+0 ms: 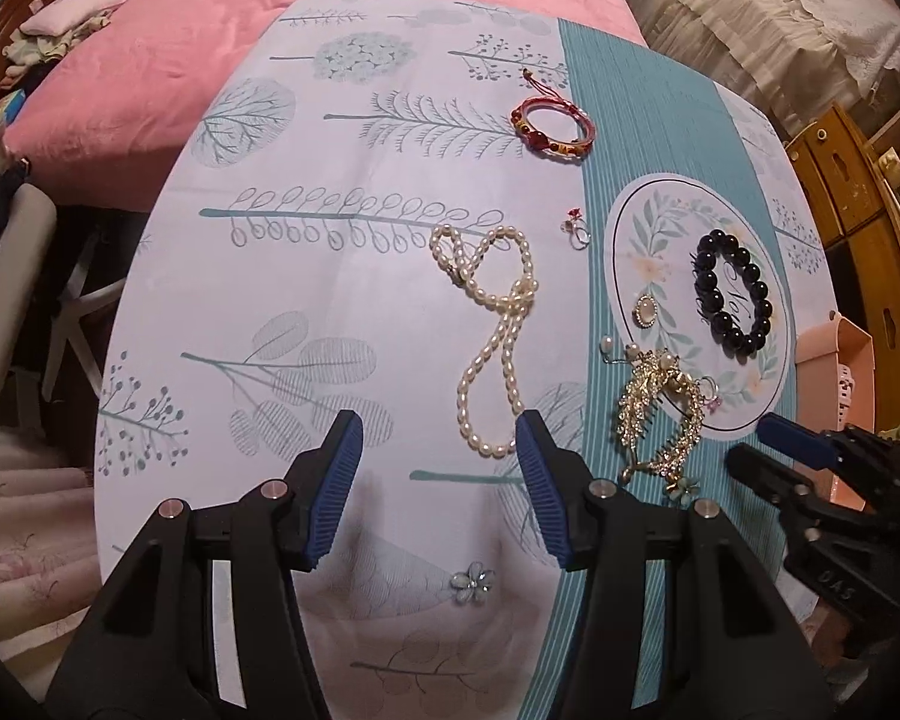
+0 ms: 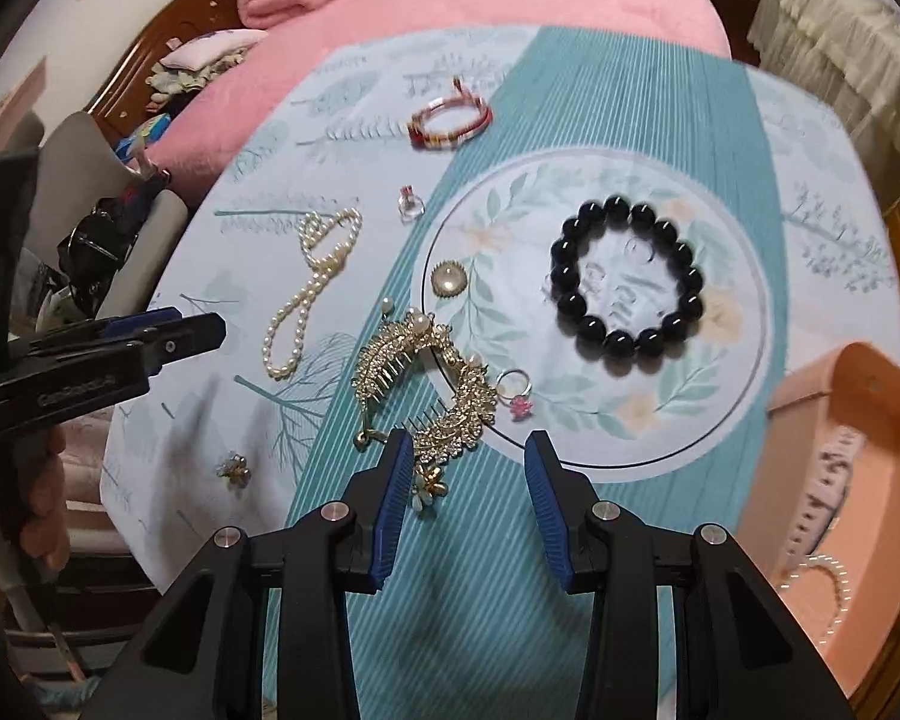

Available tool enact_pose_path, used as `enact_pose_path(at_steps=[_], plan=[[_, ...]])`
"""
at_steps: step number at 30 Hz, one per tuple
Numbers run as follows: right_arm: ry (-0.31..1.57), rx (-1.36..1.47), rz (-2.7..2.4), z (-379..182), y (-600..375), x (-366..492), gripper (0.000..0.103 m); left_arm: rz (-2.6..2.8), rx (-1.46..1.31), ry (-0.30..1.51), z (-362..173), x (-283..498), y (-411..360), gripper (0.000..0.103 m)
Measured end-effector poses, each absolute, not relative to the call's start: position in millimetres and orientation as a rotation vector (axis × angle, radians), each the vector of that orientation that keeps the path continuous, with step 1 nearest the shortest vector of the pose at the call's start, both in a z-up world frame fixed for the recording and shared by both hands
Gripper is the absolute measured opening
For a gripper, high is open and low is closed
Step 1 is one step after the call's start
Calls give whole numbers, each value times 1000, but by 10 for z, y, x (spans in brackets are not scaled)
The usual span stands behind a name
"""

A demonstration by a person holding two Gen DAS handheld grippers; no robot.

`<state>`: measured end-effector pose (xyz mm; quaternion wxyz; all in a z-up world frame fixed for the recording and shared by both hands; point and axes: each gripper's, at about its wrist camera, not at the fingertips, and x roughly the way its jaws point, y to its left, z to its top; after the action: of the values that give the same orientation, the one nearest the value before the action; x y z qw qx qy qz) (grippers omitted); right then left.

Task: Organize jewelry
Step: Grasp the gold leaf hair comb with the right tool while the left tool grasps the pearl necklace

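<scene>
Jewelry lies spread on the bench's leaf-print cloth (image 1: 330, 300). Pearl necklace (image 1: 498, 336) left of centre; black bead bracelet (image 2: 627, 285) inside the printed wreath circle; gold hair comb (image 2: 426, 384) on the circle's near-left edge, pink-stone ring (image 2: 517, 393) just beside it. Red cord bracelet (image 2: 450, 120) at the far side. Peach box (image 2: 852, 480) at the bench's right edge. Left gripper (image 1: 438, 438): jaws apart, empty, above cloth near the necklace's lower loop. Right gripper (image 2: 465, 468): jaws apart, empty, just below the comb.
</scene>
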<state>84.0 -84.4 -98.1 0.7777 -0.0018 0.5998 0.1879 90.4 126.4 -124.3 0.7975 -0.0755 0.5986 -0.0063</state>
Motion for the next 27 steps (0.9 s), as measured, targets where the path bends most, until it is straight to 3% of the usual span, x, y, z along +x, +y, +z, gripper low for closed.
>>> enact_pose_path(at_steps=[8,12,20,21,27], plan=[[1266,-209,542,-1212,-511,1059,39,-34,-164,1305,-1386,968,1354,50],[1246,-305,597,-1291,-437,1183,30,-35,-191,1310,-1449,979,1407,50],[1201,-446,651,-1373,-293,1208,22,-48,-215,1301,-1502,1031,1414,50],[1196,-447,658,-1377,-286,1201,16,-48,-215,1301,-1508,1043,1407,50],[1188,-433,623,-1371,-283,1174,14,-64,-205,1312,-1558,1145,1330,50]])
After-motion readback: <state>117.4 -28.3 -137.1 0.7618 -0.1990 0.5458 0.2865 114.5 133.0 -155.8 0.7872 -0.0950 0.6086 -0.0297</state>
